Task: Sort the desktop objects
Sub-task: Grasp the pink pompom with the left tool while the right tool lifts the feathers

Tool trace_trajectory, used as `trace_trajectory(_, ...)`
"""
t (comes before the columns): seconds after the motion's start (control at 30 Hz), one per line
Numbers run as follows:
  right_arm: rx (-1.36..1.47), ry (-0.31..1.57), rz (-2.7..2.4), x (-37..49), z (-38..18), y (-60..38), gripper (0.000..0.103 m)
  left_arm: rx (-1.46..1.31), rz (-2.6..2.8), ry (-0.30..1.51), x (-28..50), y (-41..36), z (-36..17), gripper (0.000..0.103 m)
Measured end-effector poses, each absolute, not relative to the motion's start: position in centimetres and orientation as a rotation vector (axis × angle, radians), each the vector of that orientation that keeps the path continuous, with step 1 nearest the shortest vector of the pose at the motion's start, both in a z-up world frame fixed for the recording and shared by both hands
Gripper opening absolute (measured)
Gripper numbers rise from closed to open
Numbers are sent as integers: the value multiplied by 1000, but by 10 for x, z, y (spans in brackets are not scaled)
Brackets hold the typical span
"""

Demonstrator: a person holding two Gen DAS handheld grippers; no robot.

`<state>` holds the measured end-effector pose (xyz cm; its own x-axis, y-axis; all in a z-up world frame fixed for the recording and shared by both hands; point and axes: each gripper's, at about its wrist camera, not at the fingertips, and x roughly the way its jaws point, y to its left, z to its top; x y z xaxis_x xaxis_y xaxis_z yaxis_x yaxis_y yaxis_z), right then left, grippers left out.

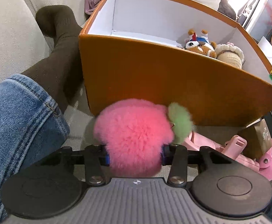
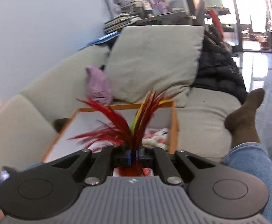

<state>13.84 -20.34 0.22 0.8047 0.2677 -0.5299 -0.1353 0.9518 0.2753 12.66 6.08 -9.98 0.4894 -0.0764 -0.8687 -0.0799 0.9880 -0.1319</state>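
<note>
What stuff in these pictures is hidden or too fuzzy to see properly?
- Left wrist view: the orange box has a near wall hiding most of its floor; only two plush toys peek out.
- Left wrist view: the pink pompom covers the left gripper fingertips.
- Left wrist view: pink items at right are cut off by the edge.
- Right wrist view: the feathers are motion-blurred; their base is hidden inside the right gripper.

The left wrist view looks down close at the orange box (image 1: 173, 85). The right wrist view faces it level from the opposite side, toward the sofa (image 2: 154, 59). Both share the box.
</note>
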Motion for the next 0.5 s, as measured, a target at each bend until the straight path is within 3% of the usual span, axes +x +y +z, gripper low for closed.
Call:
trace_trajectory(0.33,246,593,206,148,-2,-210,4,-135,2,1034,127,59,-91,66)
trace_trajectory(0.5,260,640,198,159,-19,-214,4,-127,19,1030,132,58,-92,69)
